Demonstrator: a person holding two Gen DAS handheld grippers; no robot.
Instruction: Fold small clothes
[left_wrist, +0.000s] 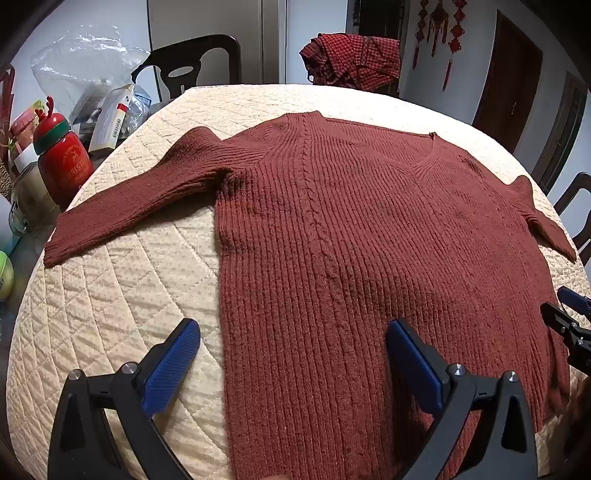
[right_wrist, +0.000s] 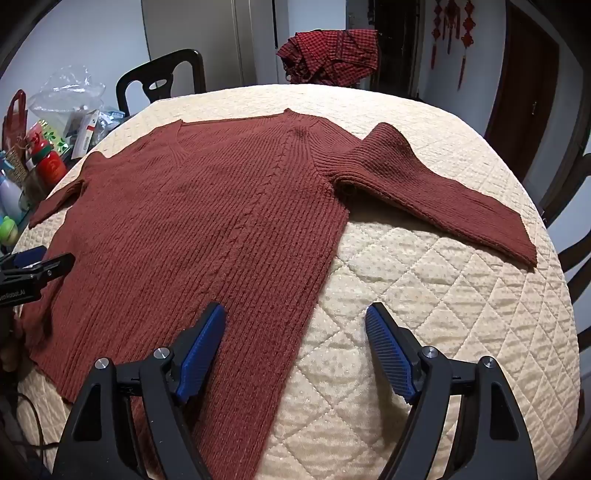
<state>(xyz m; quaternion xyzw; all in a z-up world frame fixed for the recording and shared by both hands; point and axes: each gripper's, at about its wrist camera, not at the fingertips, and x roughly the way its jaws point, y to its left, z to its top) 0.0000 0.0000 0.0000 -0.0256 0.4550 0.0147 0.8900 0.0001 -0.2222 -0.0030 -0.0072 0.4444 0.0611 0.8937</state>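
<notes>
- Blue-padded fingers (left_wrist: 173, 363) of the left gripper (left_wrist: 293, 363) stand spread wide and empty, straddling the sweater's side seam near the hem; the right gripper (right_wrist: 295, 345) is likewise released, its fingers (right_wrist: 201, 349) either side of the opposite seam.
- Just beyond both, the rust-brown ribbed sweater (left_wrist: 369, 229) lies flat and face up on the quilted cream table cover (left_wrist: 122, 306), sleeves splayed outward.
- The knit looks soft, thick and limp, likely to sag and drag; cuffs, shoulders or hem corners seem the surest holds.
- Bare quilt flanks each sleeve, giving folding room.
- Farther left, a red bottle (left_wrist: 64, 166) and boxes crowd the cover's edge; a checked garment (left_wrist: 351, 59) drapes a chair beyond the far edge.
</notes>
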